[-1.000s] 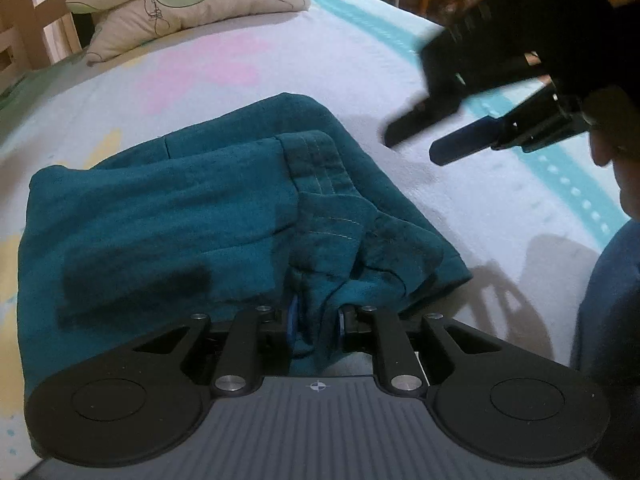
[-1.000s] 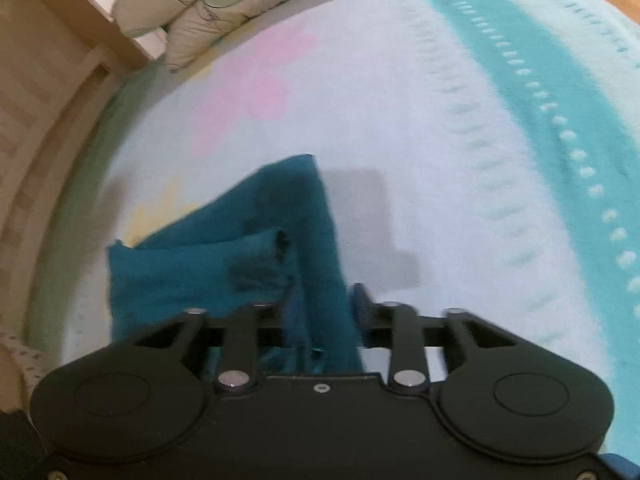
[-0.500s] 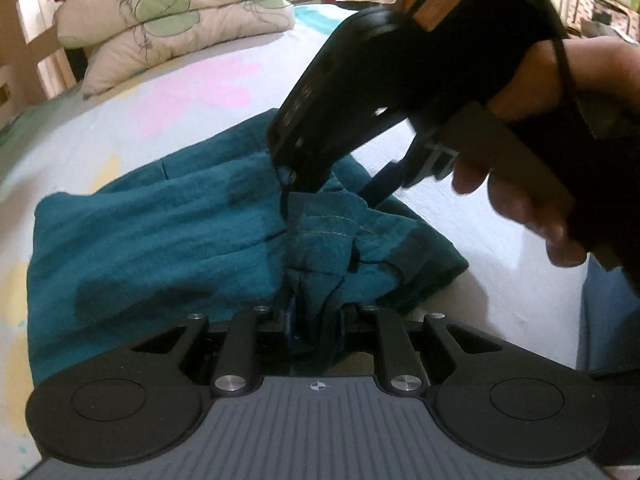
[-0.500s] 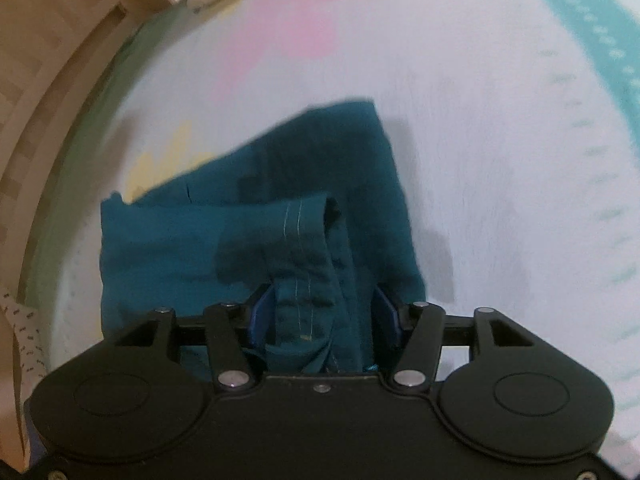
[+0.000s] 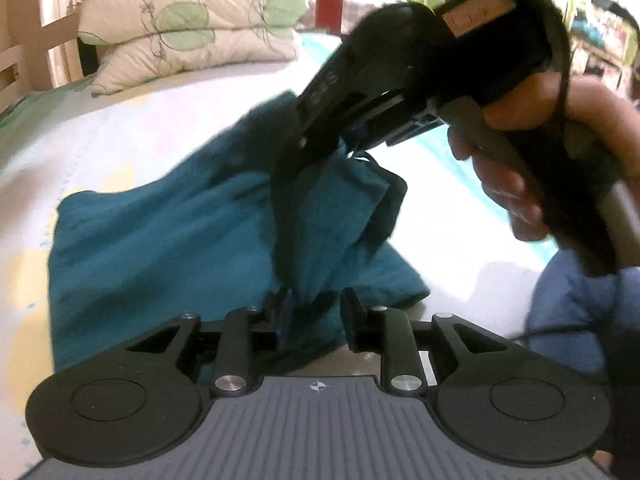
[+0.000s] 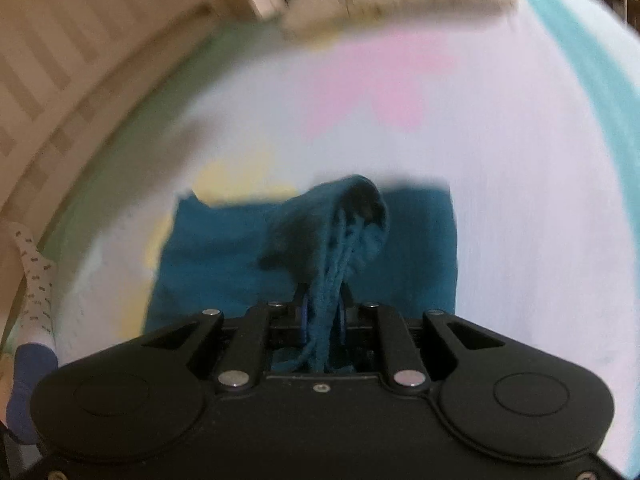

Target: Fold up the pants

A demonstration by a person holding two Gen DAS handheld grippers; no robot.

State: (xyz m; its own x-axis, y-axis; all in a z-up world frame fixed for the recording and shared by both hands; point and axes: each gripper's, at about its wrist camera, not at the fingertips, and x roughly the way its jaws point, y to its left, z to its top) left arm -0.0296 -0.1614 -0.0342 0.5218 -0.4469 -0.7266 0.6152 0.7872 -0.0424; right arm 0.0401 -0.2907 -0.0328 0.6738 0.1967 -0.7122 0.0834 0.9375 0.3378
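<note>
The teal pants (image 5: pixel 168 248) lie partly folded on the bed (image 5: pixel 80 136), which has a pale sheet with pink and yellow patches and a turquoise stripe. No container is in view; two pillows (image 5: pixel 192 28) with a green leaf pattern lie stacked at the head of the bed, well apart from the pants.

The left gripper (image 5: pixel 316 312) is low over the near edge of the pants. A raised fold of the cloth goes between its fingers (image 5: pixel 354 316), which stand rather narrow, but I cannot tell if they really press the cloth or only stand beside it.

The right gripper (image 6: pixel 322 308) has its fingers closed narrow on a bunch of the teal cloth, and the bunch is lifted above the flat part of the pants (image 6: pixel 420 248). In the left wrist view this gripper (image 5: pixel 348 148) comes down steeply from the upper right, and the person's right hand (image 5: pixel 560 152) is wrapped around its handle. Both views are blurred.
</note>
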